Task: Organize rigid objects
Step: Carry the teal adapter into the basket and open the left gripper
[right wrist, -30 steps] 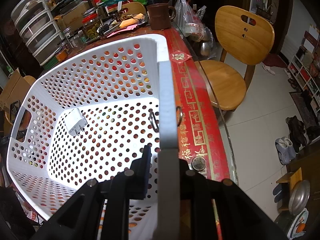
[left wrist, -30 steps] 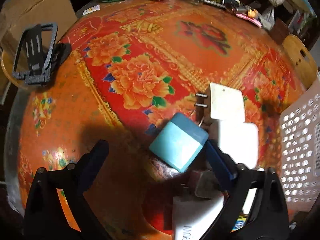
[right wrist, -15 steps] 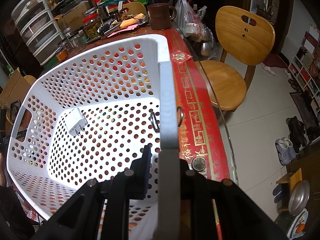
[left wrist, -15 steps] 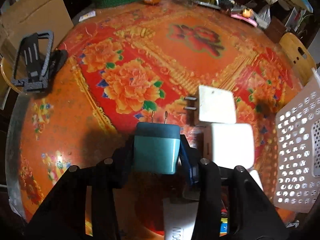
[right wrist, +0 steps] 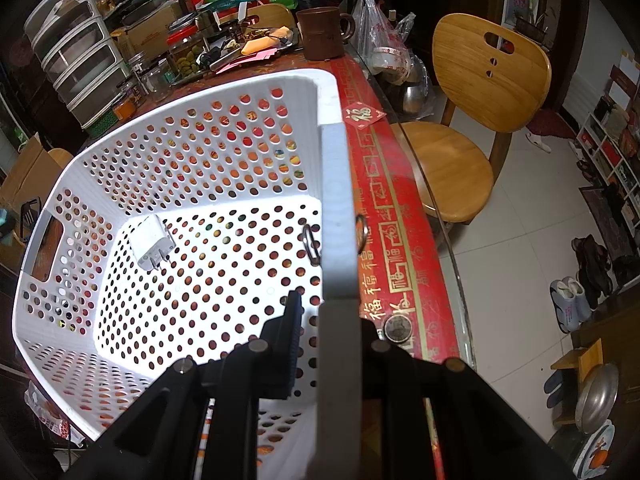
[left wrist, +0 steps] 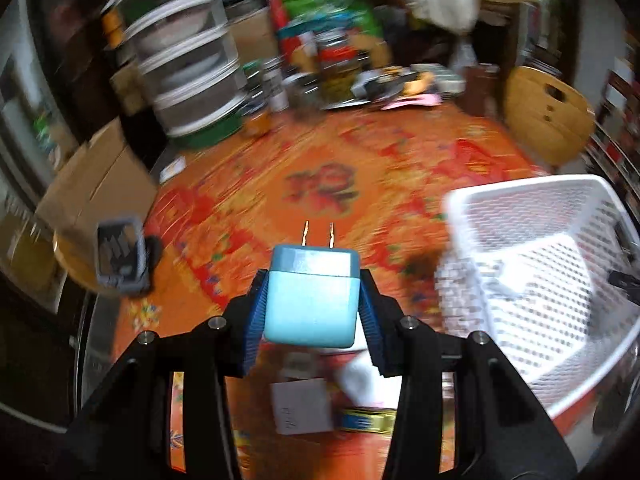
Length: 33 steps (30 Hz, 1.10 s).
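Note:
My left gripper (left wrist: pixel 312 300) is shut on a teal plug adapter (left wrist: pixel 311 295), held above the red flowered table (left wrist: pixel 248 200) with its two prongs pointing away. The white perforated basket (left wrist: pixel 560 216) stands to its right. White adapters (left wrist: pixel 360 376) lie on the table below the raised fingers. In the right wrist view my right gripper (right wrist: pixel 328 320) is shut on the basket's near rim (right wrist: pixel 338 208). One white plug adapter (right wrist: pixel 151 242) lies on the basket floor.
A black phone stand (left wrist: pixel 120 256) sits at the table's left edge. Jars, drawers and clutter (left wrist: pixel 280 72) line the far side. A wooden chair (right wrist: pixel 480 92) stands past the table's right edge, with a coin (right wrist: pixel 398 328) near the basket.
The left gripper closed on the teal adapter, then lifted it off the table and swung towards the basket. The right gripper and basket stayed still.

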### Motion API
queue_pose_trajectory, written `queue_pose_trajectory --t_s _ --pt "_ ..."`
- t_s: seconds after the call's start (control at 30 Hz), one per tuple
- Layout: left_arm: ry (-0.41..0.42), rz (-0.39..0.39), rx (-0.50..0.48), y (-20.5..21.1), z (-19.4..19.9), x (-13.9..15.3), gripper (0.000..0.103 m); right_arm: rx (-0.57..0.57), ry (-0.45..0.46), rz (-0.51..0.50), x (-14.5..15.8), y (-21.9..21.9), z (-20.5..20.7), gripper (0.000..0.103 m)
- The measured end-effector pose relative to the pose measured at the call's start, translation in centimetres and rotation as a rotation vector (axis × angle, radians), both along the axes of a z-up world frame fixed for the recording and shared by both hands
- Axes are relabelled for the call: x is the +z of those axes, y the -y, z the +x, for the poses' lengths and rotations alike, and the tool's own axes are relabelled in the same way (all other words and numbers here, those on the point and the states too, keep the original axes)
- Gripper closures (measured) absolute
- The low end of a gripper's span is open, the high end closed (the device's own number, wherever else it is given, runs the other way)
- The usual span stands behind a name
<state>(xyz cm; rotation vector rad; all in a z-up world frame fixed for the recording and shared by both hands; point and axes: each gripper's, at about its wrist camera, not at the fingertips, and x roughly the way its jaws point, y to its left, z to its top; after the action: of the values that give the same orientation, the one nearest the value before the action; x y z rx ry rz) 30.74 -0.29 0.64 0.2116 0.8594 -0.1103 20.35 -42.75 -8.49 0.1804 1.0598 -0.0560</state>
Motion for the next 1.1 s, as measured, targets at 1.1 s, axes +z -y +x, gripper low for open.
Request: queue_pose_trajectory --t_s 1.1 --pt "-0.322 0.357 -0.387 21.2 1.0 -11.6 0.063 0.007 0.005 -0.002 0.0 0.0 -0.1 0.087"
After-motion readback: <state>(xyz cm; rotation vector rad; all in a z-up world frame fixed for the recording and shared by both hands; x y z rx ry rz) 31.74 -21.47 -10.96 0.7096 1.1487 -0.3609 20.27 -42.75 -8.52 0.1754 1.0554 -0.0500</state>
